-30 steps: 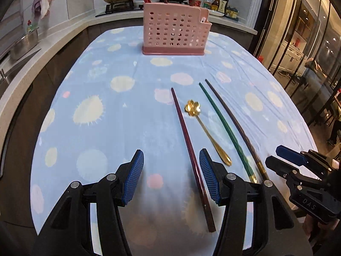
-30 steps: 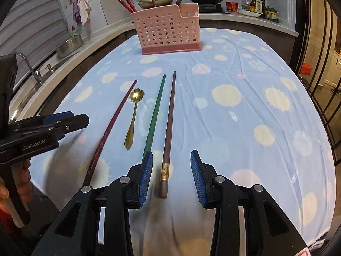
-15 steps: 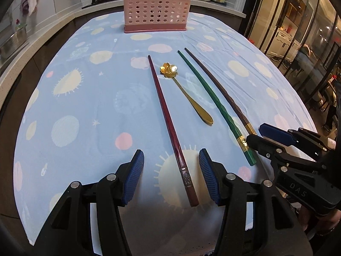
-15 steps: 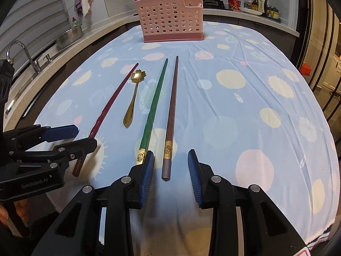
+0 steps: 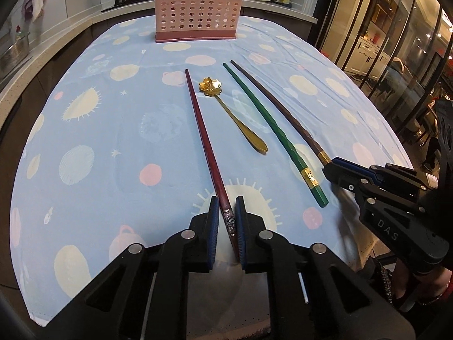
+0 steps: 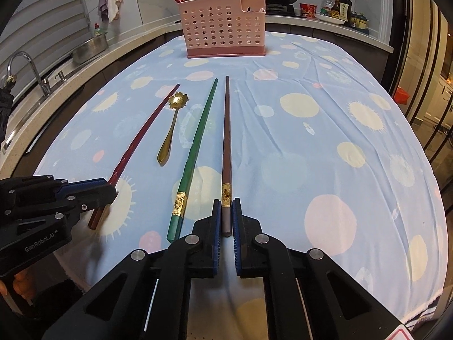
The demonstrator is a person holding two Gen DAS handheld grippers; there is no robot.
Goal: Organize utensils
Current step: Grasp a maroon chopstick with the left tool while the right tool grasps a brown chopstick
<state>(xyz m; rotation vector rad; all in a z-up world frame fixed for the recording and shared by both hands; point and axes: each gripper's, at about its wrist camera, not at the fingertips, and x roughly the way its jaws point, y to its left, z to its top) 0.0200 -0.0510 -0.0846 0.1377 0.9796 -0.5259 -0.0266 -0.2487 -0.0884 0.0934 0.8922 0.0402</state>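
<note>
Left gripper (image 5: 227,212) just closed on long dark-red chopstick's (image 5: 201,134) butt; right gripper (image 6: 225,215) likewise on brown gold-banded chopstick (image 6: 226,141) — shafts pointing away toward pink perforated plastic holder (image 6: 223,32).

Red chopstick (image 5: 204,144), gold flower spoon (image 5: 235,117), green chopstick (image 5: 271,126) and brown chopstick (image 6: 226,141) lie side by side on the cloth, tips toward twelve o'clock, where the pink holder (image 6: 223,28) stands upright.

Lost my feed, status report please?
Left hand-held gripper shut on red chopstick; right hand-held gripper shut on brown chopstick. Both just closed. Path to pink holder clear.
</note>
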